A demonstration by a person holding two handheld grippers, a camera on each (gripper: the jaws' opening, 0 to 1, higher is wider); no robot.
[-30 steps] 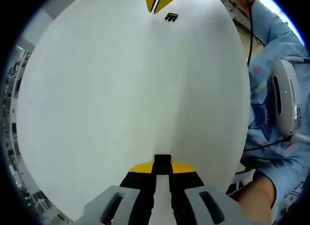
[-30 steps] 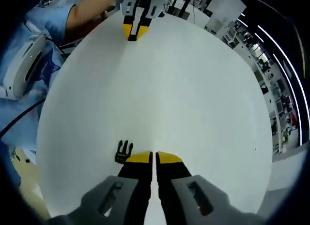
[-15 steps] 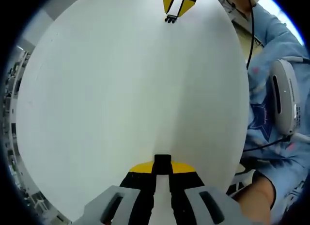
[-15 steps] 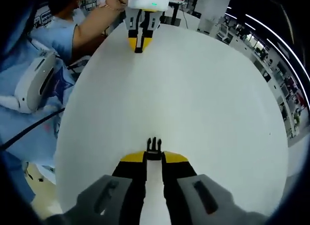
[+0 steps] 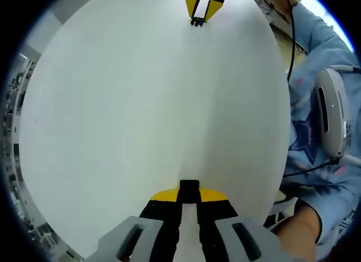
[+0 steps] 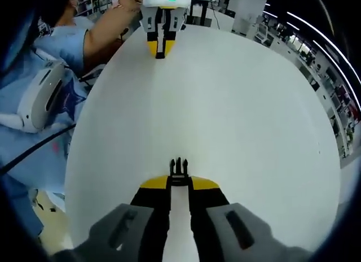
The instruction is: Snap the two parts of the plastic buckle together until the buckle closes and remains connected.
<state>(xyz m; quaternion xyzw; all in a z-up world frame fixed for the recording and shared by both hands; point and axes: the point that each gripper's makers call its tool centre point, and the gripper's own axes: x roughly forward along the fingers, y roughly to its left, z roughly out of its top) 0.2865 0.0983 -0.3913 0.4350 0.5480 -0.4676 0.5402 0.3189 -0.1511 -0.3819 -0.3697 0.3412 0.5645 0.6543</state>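
Left claw [image 5: 189, 201]: two black jaws with yellow tips, mounted on light grey moulded housings with dark oval slots. Right claw [image 6: 179, 186]: same build, black jaws, yellow tips, grey slotted housings. Person: light blue shirt [image 5: 307, 112] with a dark blue star print; a white, rounded headset-like device [image 5: 331, 112] with a dark slot hangs at the chest, trailing a thin black cable [image 5: 292, 33].

Pronged buckle part [image 6: 179, 170] sits between my right gripper [image 6: 179, 186] tips, on the table [image 6: 225, 115]. Socket part [image 5: 189, 188] sits between my left gripper [image 5: 189, 197] tips. Grippers face each other, well apart across the table.
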